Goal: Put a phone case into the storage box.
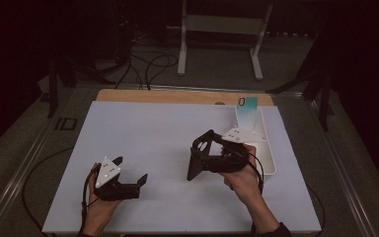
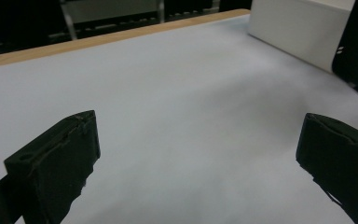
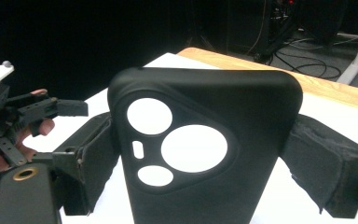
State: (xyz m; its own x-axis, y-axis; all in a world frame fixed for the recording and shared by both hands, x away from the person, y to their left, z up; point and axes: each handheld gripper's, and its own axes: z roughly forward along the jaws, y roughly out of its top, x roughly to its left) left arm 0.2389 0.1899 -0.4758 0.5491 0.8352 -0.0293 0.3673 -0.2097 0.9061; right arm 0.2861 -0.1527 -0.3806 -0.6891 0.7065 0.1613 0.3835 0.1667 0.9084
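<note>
High view: left gripper sits near the front of the worktop, jaws wide open, nothing between them; left gripper view shows bare white surface between the two pads. Right gripper is further in, right of centre, jaws clamped on a black phone case, held by its long edges just above the worktop. Right gripper view shows the case upright between the pads, camera cutouts facing the lens: two big round holes, one smaller, one slot. Behind the right hand, a white tray runs toward the far edge, with a teal case standing in its far end.

Step, as I read it: black case is out of the tray and held by the right side alone; left has let go and is free. Next move probably calls for setting the case down flat on the open worktop or passing it over, so left jaws need to line up on a free edge before right releases.

Count: two grippers, two cases (one black, one teal), one tray.
</note>
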